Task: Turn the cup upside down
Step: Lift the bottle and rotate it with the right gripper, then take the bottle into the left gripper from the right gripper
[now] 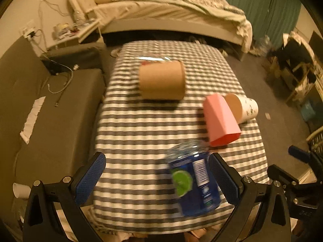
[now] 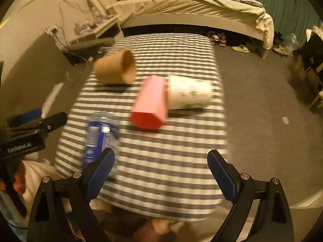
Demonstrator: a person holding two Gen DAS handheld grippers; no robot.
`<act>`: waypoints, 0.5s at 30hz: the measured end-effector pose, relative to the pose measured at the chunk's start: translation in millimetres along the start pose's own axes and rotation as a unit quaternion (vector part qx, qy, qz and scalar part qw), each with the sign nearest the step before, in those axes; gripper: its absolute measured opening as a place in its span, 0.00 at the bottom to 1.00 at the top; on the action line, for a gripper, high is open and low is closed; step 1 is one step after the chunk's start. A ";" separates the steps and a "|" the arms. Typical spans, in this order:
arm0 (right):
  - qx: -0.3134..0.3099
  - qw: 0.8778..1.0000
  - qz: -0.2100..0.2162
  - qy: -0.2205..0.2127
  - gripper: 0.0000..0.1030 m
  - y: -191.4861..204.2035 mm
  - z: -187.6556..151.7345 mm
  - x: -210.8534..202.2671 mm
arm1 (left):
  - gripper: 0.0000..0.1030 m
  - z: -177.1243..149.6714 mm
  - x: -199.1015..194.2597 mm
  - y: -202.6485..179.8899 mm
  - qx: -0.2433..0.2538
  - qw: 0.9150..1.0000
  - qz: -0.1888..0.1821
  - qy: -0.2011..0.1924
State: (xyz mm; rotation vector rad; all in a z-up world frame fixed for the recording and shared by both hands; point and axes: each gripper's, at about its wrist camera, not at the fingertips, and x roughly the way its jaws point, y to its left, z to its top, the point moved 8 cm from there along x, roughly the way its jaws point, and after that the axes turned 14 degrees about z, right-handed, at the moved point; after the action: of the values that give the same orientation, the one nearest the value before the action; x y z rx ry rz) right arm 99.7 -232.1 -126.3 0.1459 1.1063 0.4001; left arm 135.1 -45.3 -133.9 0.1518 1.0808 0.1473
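Several cups lie on their sides on a grey-and-white striped cloth (image 1: 141, 133) (image 2: 161, 171). A brown paper cup (image 1: 162, 79) (image 2: 115, 67) rests at the far side. A pink faceted cup (image 1: 221, 120) (image 2: 150, 103) lies mid-right, touching a white printed cup (image 1: 247, 107) (image 2: 188, 94). A clear cup with a blue label (image 1: 193, 181) (image 2: 100, 139) lies nearest. My left gripper (image 1: 157, 178) is open, its right finger close beside the blue-labelled cup. My right gripper (image 2: 161, 173) is open over bare cloth, with nothing between its fingers.
A bed (image 1: 171, 10) (image 2: 191, 2) stands beyond the table. A dark sofa (image 1: 50, 111) with cables lies to the left. Grey carpet (image 2: 262, 100) with shoes (image 2: 218, 38) spreads on the right. The other gripper (image 2: 26, 135) and a hand (image 2: 19, 179) show at left in the right wrist view.
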 end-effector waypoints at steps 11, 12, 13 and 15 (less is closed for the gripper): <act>0.018 1.000 -0.010 -0.017 0.91 -59.7 12.8 6.5 | 1.00 2.2 56.2 -45.3 0.028 0.997 0.030 0.072; 0.021 1.000 -0.005 -0.014 0.91 -63.1 9.8 11.8 | 1.00 1.2 64.3 -47.7 0.031 0.995 0.029 0.086; 0.023 1.000 -0.004 -0.011 0.91 -65.8 7.2 15.6 | 0.98 0.4 68.7 -50.1 0.033 0.995 0.027 0.094; 0.028 1.000 -0.001 -0.004 0.91 -70.1 1.4 24.0 | 0.85 -1.7 76.5 -56.6 0.048 0.993 0.025 0.108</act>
State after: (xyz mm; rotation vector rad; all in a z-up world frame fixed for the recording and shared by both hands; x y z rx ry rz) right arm 127.1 -287.3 -167.5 0.1946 1.1095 0.3664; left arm 171.6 -85.9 -211.9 0.2537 1.3004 0.1593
